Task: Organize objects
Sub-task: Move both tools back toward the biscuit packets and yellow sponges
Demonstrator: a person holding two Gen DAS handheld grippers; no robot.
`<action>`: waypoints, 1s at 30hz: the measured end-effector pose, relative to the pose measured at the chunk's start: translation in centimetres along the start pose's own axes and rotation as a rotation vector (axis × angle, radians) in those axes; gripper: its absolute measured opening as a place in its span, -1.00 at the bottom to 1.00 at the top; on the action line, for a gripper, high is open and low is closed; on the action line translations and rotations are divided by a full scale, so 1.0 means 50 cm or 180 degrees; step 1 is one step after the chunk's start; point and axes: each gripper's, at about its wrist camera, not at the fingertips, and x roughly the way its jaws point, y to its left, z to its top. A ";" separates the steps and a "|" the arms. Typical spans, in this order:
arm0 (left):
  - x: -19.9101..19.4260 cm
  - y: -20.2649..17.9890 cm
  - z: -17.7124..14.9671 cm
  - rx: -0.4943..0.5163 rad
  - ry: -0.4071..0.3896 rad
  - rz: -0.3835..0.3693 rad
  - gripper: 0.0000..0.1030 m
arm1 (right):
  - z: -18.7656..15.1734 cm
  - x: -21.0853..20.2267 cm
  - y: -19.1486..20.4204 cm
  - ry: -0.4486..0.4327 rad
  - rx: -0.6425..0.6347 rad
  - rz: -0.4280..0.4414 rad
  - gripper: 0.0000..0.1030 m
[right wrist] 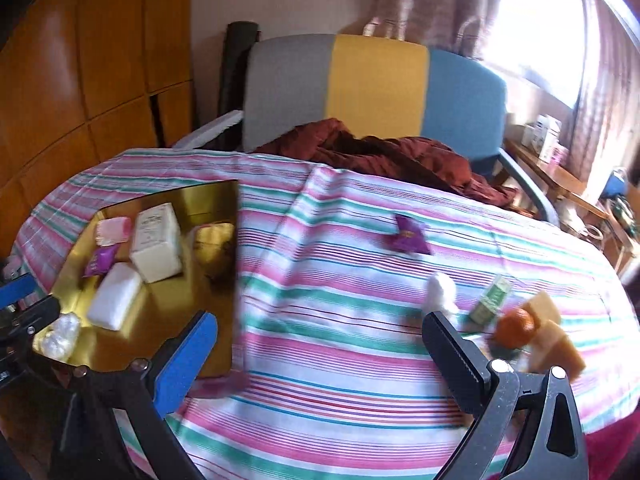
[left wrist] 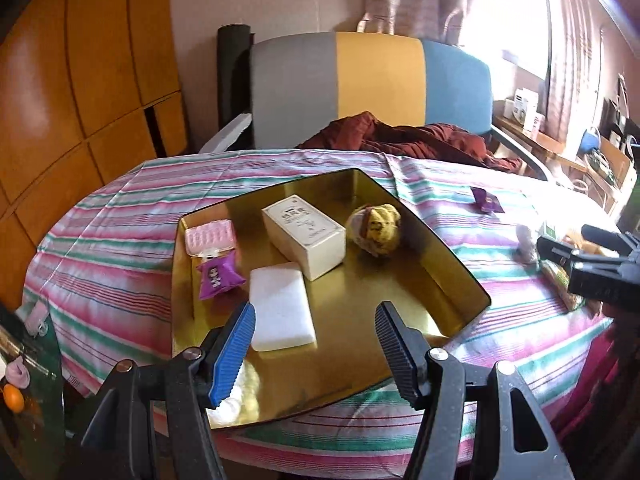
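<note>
While both hang above the striped bench, the left tongs [left wrist: 314, 322] and right tongs [right wrist: 320, 336] gape wide, gripping nothing. Under the left pair a gold tray [left wrist: 400, 288] holds a white box [left wrist: 304, 236], white pad [left wrist: 280, 306] and purple sachet [left wrist: 218, 276]. Beyond the right pair lie another purple sachet [right wrist: 408, 236], a green carton [right wrist: 490, 300] and an orange [right wrist: 516, 327].
</note>
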 end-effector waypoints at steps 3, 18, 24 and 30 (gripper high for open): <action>0.000 -0.017 -0.001 0.0085 0.0007 -0.0023 0.23 | -0.005 -0.003 -0.049 0.0019 0.0097 -0.0131 0.99; 0.012 -0.077 -0.011 0.0354 0.0107 -0.0054 0.23 | -0.011 -0.041 -0.359 -0.0026 0.1006 -0.0737 0.99; 0.022 -0.106 -0.007 0.0490 0.0157 -0.0087 0.23 | -0.033 -0.047 -0.473 -0.0060 0.1508 -0.0822 1.00; 0.041 -0.162 0.006 0.0633 0.0242 -0.0351 0.23 | -0.068 -0.042 -0.531 -0.0130 0.2020 -0.0657 0.99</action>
